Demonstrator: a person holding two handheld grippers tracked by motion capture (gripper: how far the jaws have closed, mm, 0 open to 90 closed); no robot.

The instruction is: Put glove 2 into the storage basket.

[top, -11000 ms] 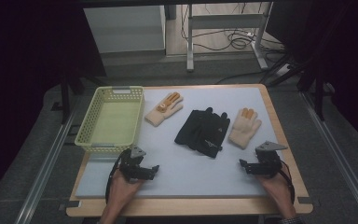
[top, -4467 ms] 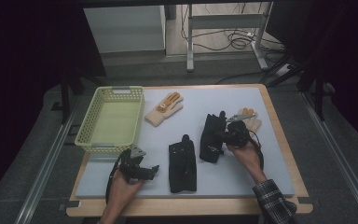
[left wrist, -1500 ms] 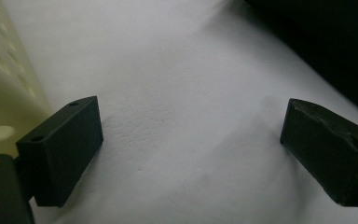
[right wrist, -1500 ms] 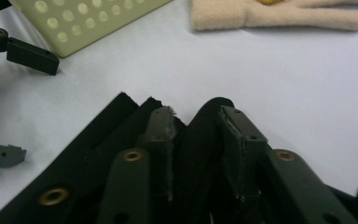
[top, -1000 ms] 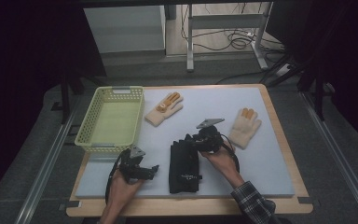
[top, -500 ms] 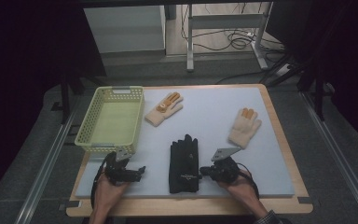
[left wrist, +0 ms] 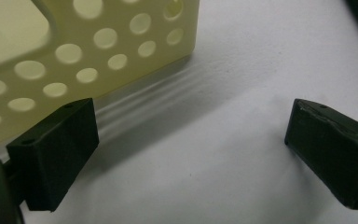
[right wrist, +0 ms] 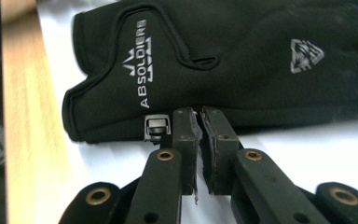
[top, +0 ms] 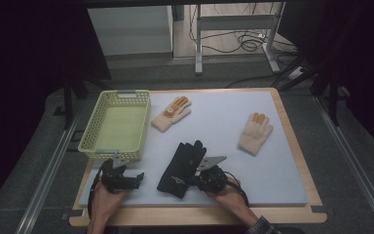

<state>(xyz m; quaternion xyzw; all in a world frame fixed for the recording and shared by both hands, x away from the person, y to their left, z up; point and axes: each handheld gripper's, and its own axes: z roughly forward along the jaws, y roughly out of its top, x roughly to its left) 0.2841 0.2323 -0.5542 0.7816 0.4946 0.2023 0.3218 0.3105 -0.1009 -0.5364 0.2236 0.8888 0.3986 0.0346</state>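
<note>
A black glove point(top: 180, 168) with white lettering point(right wrist: 242, 56) lies tilted near the table's front edge, fingers pointing away to the right. My right gripper point(top: 195, 179) sits at its right side. Its jaws have just been closing and now stand together point(right wrist: 199, 116), pinching the glove's edge beside a small buckle. My left gripper point(top: 137, 178) rests on the mat in front of the yellow-green basket point(top: 114, 95). It is open point(left wrist: 191, 149) with only bare mat between its pads, and the basket's perforated wall point(left wrist: 74, 56) is just ahead.
Two cream gloves lie on the grey mat: one with orange markings point(top: 171, 114) beside the basket, the other point(top: 255, 132) at the right. The wooden table rim point(top: 292, 141) frames the mat. Beyond the table are metal frame legs and cables on the floor.
My right gripper came down toward the front edge and shut at the black glove's side. The glove now lies tilted instead of straight. My left gripper shifted a little to the left.
</note>
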